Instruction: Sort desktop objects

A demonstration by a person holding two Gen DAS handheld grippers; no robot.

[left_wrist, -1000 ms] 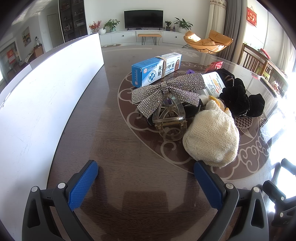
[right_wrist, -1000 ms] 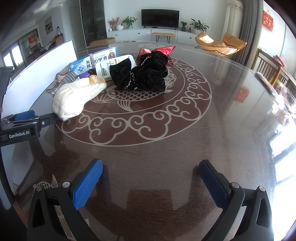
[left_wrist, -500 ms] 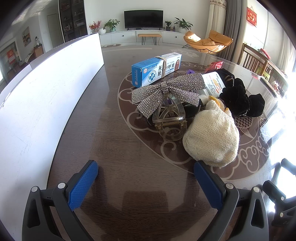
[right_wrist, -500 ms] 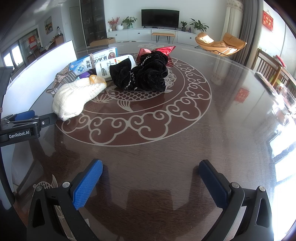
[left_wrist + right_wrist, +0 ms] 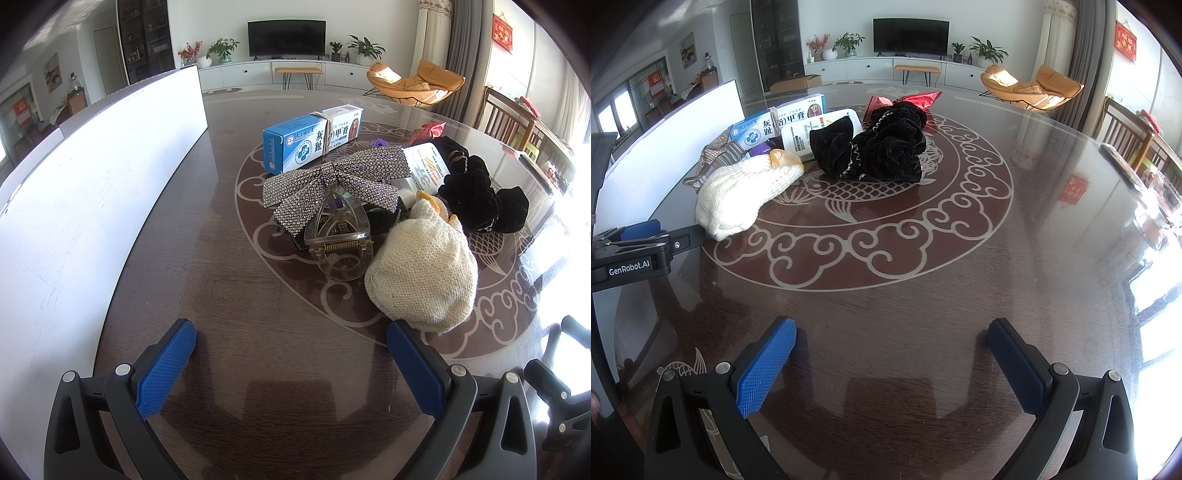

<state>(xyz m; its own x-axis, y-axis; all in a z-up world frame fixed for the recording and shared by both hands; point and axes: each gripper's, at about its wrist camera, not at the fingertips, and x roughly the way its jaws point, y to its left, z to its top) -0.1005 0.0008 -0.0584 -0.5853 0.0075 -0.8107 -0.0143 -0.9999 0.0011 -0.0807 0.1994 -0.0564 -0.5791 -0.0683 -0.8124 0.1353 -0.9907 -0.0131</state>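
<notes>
1. Left claw (image 5: pixel 291 354), spread and empty, sits low in frame; mid-frame a clear hair clip (image 5: pixel 338 240) lies under a rhinestone bow (image 5: pixel 332 181), touching a cream knit pouch (image 5: pixel 421 273).
2. Right claw (image 5: pixel 892 350), likewise spread, views black scrunchies (image 5: pixel 879 147) centre-top and red wrappers (image 5: pixel 919 99) behind, on the counter (image 5: pixel 960 302).

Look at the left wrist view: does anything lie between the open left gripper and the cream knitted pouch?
Nothing visible does. Only bare table lies between the left gripper and the cream knitted pouch, which sits just ahead of its right-hand blue pad.
</notes>
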